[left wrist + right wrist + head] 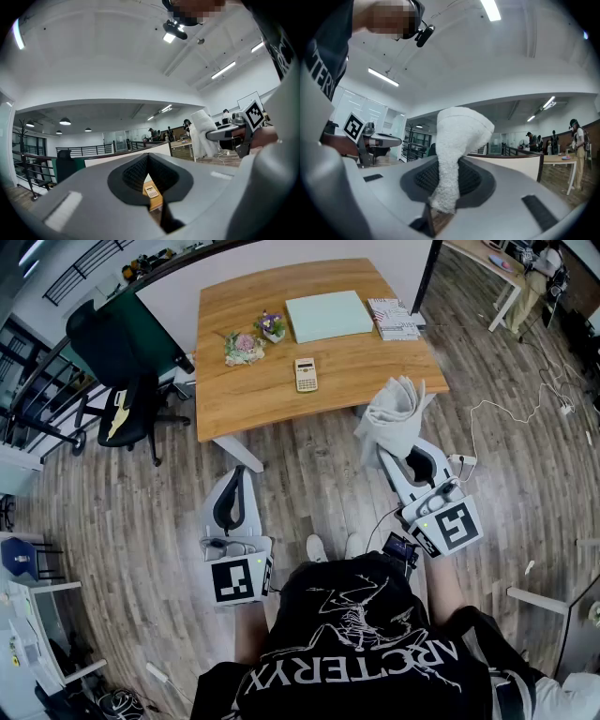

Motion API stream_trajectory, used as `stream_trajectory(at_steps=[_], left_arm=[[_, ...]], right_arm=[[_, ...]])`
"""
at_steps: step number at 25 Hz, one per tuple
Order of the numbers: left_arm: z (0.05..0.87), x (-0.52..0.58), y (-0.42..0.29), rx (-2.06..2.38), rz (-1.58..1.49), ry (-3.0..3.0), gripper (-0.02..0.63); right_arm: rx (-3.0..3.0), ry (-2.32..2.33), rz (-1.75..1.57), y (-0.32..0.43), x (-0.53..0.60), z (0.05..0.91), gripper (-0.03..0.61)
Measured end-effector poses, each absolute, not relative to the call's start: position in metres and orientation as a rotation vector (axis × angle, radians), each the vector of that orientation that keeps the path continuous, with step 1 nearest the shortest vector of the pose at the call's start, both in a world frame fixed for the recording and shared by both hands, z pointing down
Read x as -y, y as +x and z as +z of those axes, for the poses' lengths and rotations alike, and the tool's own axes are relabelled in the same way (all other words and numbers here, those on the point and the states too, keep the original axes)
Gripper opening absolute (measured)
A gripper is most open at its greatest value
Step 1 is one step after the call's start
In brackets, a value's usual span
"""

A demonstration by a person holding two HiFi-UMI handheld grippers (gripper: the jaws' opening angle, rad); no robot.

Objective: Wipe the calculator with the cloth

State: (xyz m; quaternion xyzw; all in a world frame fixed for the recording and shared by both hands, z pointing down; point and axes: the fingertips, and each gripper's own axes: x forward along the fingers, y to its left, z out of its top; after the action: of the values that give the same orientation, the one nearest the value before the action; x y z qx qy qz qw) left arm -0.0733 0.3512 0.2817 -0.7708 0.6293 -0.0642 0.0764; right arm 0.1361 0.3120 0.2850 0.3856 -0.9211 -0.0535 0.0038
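Note:
A cream calculator [306,374] lies flat near the front middle of the wooden table [234,399]; the left gripper view shows the calculator [151,191] through the slot between the jaws. My right gripper [394,457] is shut on a white cloth [394,411], which bunches up above the jaws just off the table's front right corner. In the right gripper view the cloth [457,150] rises thick between the jaws. My left gripper [234,472] is held low over the floor, short of the table's front edge, shut on nothing.
On the table are a pale green folder [328,315], a stack of notebooks [393,319] and two small flower pots [255,338]. A black office chair [122,371] stands left of the table. Cables [525,409] trail over the wood floor at right.

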Motion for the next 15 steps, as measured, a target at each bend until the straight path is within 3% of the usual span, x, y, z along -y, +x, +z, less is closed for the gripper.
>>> stream_trajectory(at_steps=[15], left_arm=[[0.283,-0.334,-0.069,-1.891,-0.201,-2.297,0.009]], right_arm=[[2.91,1.198,-0.183,0.138,-0.294,0.284,0.091]])
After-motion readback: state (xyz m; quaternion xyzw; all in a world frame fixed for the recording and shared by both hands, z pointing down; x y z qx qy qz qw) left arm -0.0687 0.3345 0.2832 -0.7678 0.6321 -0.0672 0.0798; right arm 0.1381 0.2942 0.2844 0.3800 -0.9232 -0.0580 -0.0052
